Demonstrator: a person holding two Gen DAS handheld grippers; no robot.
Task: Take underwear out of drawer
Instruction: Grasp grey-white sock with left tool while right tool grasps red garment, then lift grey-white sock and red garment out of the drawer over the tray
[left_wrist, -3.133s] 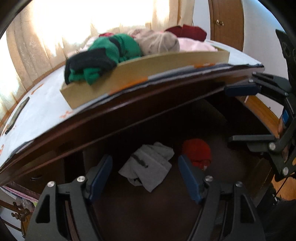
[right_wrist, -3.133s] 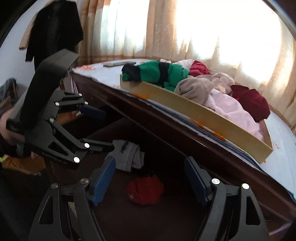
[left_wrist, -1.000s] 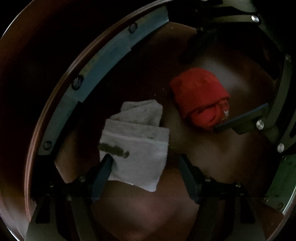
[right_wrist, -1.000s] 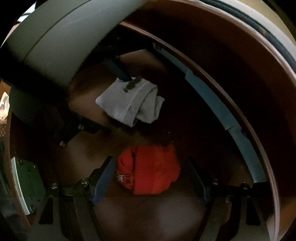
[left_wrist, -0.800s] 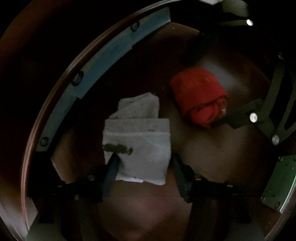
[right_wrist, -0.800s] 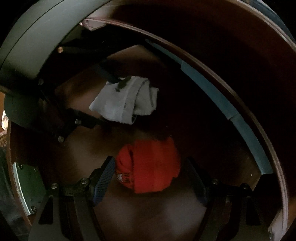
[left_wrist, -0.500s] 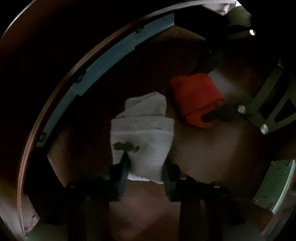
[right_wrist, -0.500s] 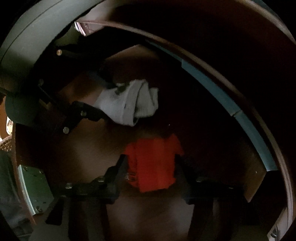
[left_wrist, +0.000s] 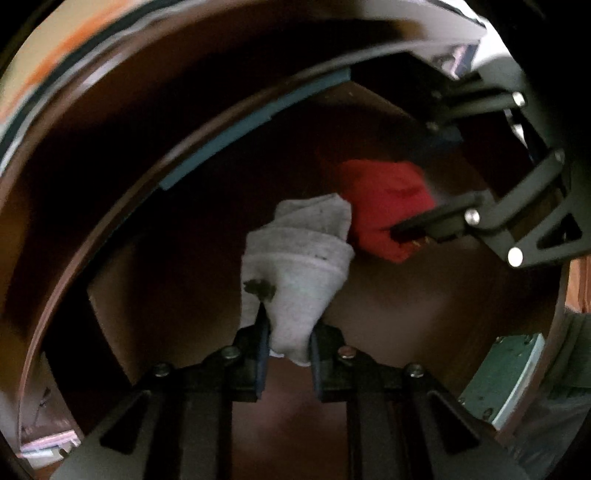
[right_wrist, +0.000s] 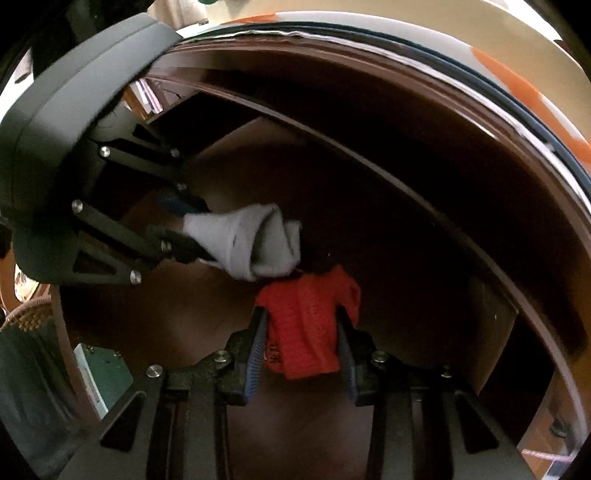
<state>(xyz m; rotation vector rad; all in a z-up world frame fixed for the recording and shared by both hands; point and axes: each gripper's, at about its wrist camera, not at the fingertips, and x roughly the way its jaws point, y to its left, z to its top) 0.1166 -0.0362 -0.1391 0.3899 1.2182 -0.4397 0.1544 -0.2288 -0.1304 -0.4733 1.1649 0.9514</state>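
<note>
The grey underwear (left_wrist: 295, 273) is held inside the dark brown drawer (left_wrist: 406, 314). It is pinched at its lower end by the left claw (left_wrist: 288, 350), whose blue pads (left_wrist: 263, 347) are pressed tight on the cloth. The folded cloth is bunched into a narrow shape where it is squeezed, and it fans out wider above the pads. A small dark mark is seen on the cloth, close to the left pad. In the right wrist view the grey underwear (right_wrist: 247, 243) is seen sticking out sideways from the left claw (right_wrist: 192, 232).

Just beside it, the red underwear (right_wrist: 306, 325) is held between the fingers of the right claw (right_wrist: 301, 354). The jaws of this claw are closing, and the red cloth is squeezed between the pads (right_wrist: 255, 350). The two pieces look as if they touch at one corner, but the view there is dark and blurred, so this cannot be told for sure.

From the left wrist view the red underwear (left_wrist: 380, 206) is seen behind the grey one, with a finger of the right claw (left_wrist: 436, 229) against it.

A grey-blue strip (left_wrist: 258, 122) is seen along the inner wall of the drawer. Above the drawer, the pale edge of the bed (right_wrist: 498, 55) with an orange mark is seen.
</note>
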